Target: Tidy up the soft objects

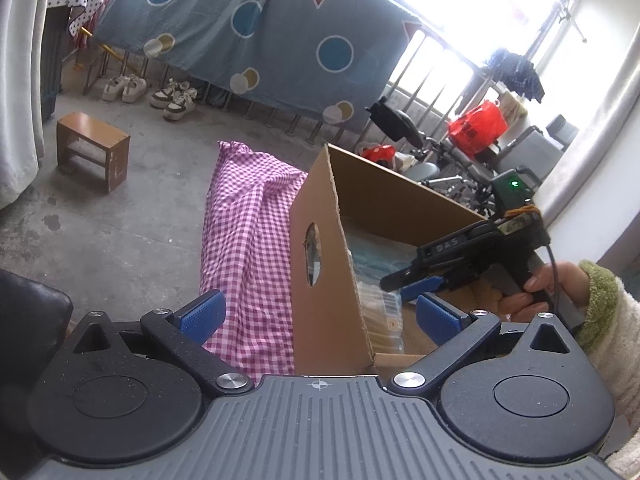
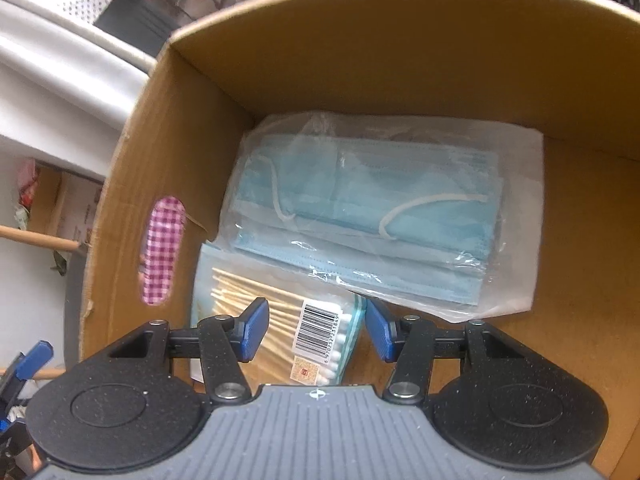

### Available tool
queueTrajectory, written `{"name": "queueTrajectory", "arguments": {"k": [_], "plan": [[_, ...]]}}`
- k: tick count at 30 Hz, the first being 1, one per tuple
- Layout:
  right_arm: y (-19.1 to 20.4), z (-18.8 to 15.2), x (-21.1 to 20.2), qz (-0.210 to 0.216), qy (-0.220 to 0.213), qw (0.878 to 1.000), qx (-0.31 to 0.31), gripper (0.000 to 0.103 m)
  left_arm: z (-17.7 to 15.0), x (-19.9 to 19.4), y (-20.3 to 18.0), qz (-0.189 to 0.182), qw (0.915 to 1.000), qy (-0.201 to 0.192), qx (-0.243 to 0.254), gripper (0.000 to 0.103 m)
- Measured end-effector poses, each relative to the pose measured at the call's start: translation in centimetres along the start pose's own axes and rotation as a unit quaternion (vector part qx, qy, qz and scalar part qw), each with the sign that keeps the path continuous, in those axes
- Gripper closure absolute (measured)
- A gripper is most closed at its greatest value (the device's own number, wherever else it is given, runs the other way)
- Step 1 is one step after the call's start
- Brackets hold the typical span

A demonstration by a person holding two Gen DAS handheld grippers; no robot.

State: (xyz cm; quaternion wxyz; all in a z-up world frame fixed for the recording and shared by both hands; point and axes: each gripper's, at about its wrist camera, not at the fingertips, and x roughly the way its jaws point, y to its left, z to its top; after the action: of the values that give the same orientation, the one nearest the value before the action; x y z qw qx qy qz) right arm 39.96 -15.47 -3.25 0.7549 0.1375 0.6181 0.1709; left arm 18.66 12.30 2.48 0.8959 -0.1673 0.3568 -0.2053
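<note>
Lying flat, mask pack (image 2: 372, 216) runs crosswise under right tool (image 2: 316, 334).

A home balcony: hung bedsheet (image 1: 256, 20), sneakers (image 1: 152, 92), wooden stool (image 1: 94, 148).

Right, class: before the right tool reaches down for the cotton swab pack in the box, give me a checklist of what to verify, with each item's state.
1. Right tool open: ok, fingers apart and nothing between them.
2. Right tool lined up over the cotton swab pack: ok, the pack lies below the gap.
3. Swab pack free to lift: not ok, the bag of blue face masks overlaps its far edge.
4. Left tool open: ok, outside the cardboard box near its wall.
5. Checked cloth out of the way: ok, it lies on the floor beside the box.
6. Swab pack sealed: cannot tell.
</note>
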Motion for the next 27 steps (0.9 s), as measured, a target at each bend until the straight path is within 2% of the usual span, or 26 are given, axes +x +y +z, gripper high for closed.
{"name": "queueTrajectory", "arguments": {"k": [9, 18, 22, 27], "plan": [[-1.0, -3.7, -8.6, 0.067, -0.108, 0.992, 0.011, 0.045, -0.3, -1.9, -1.6, 0.002, 0.9999, -0.012, 0.012, 0.001], [-2.7, -12.8, -17.3, 0.143, -0.213, 0.966, 0.013, 0.045, -1.6, -3.9, -3.5, -0.005, 0.9993, -0.012, 0.034, 0.001], [-3.8, -17.4, -17.9, 0.163, -0.231, 0.959, 0.029, 0.045, -2.6, -3.9, -4.3, -0.015, 0.9986, 0.012, 0.050, 0.001], [-3.6, -22.2, -14.6, 0.187, -0.226, 0.955, 0.054, 0.045, -4.6, -2.6, -5.3, -0.033, 0.9950, 0.060, 0.073, 0.001]]}}
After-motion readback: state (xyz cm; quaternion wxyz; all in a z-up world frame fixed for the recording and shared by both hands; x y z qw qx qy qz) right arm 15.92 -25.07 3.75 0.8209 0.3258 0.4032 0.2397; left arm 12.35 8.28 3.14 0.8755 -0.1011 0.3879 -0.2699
